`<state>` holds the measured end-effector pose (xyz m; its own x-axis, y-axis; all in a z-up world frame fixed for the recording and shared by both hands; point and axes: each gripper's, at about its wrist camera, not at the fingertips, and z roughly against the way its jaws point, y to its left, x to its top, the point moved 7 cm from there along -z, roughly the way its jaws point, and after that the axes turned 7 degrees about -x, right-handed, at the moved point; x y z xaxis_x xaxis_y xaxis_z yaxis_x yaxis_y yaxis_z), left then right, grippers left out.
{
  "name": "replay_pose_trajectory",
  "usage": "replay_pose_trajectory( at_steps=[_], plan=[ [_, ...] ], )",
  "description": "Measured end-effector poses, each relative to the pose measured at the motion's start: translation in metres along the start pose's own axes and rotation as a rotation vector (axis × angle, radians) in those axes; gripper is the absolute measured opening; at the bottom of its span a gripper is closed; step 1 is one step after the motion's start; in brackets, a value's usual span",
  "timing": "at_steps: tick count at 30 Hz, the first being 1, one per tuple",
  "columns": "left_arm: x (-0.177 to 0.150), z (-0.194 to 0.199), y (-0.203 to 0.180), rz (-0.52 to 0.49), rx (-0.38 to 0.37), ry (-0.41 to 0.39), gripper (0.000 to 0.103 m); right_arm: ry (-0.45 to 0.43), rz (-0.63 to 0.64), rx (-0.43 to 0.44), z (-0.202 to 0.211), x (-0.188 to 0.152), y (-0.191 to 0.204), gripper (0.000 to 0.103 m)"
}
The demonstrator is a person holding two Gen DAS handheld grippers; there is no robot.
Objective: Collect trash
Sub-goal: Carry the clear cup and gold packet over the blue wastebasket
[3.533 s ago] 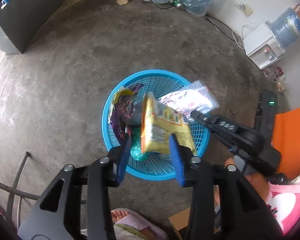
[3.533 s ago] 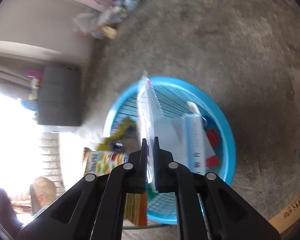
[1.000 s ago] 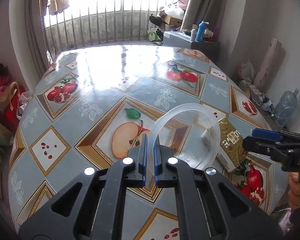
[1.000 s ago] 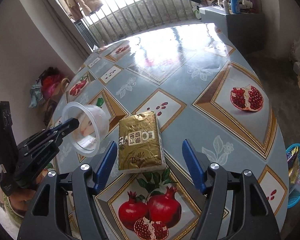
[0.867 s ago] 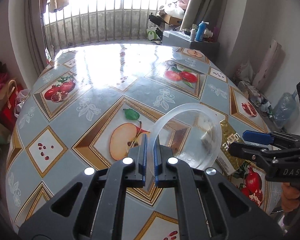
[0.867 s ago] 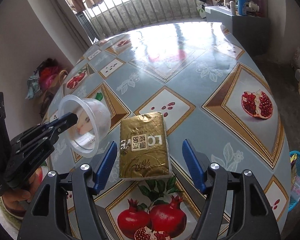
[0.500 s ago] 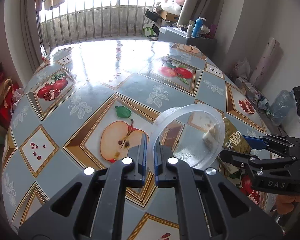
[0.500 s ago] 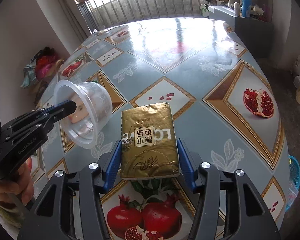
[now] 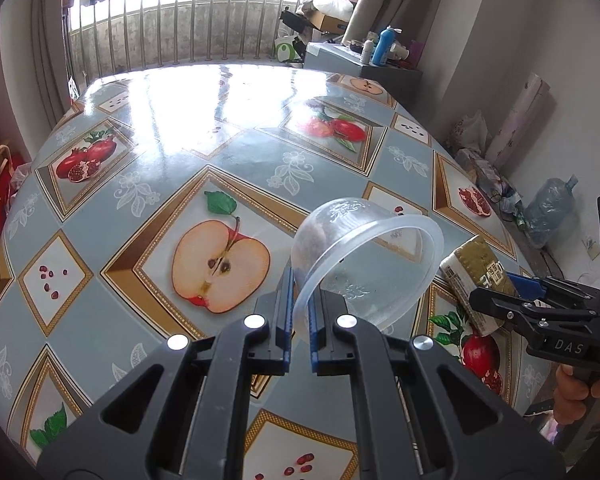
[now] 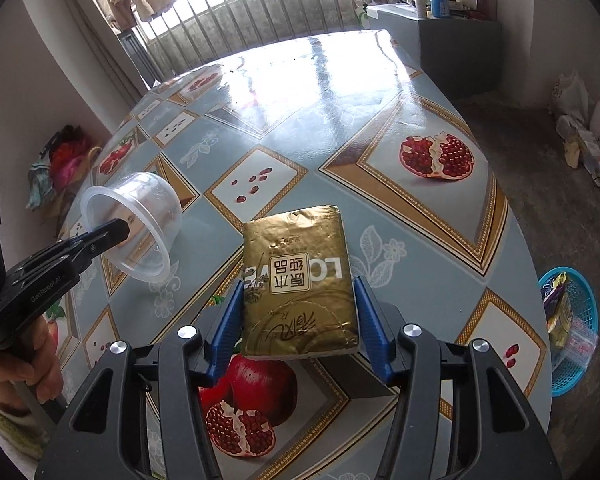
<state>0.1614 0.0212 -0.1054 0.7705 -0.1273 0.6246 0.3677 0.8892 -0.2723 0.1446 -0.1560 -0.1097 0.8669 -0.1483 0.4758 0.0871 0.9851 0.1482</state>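
Fruit-print worktop [image 10: 440,92]: right gripper [image 10: 298,320] now clamps gold pack [image 10: 298,280], lifted; left gripper [image 9: 298,320] beside pack pinches cup [image 9: 364,264]. Basket [image 10: 580,364] next.

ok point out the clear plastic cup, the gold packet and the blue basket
clear plastic cup [image 9: 384,240], left wrist view, upper rim
gold packet [image 10: 300,280], right wrist view, middle of its printed face
blue basket [image 10: 580,300], right wrist view, mesh wall
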Motion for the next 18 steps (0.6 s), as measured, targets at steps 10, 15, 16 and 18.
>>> replay_pose_trajectory(
  at_steps=[10,15,16,18],
  plan=[
    [0.004,0.003,-0.003,-0.017,-0.005,-0.024,0.004,-0.001,0.007,-0.009,-0.001,0.001,0.002,0.052],
    [0.008,0.014,-0.004,-0.025,0.004,-0.049,0.004,-0.032,-0.014,0.008,0.012,0.002,-0.001,0.051],
    [0.009,0.016,-0.004,-0.026,0.006,-0.054,0.004,-0.038,-0.020,0.011,0.015,0.002,-0.002,0.051],
    [0.010,0.021,-0.005,-0.029,0.010,-0.065,0.004,-0.052,-0.030,0.020,0.021,0.003,-0.004,0.051]
  ],
)
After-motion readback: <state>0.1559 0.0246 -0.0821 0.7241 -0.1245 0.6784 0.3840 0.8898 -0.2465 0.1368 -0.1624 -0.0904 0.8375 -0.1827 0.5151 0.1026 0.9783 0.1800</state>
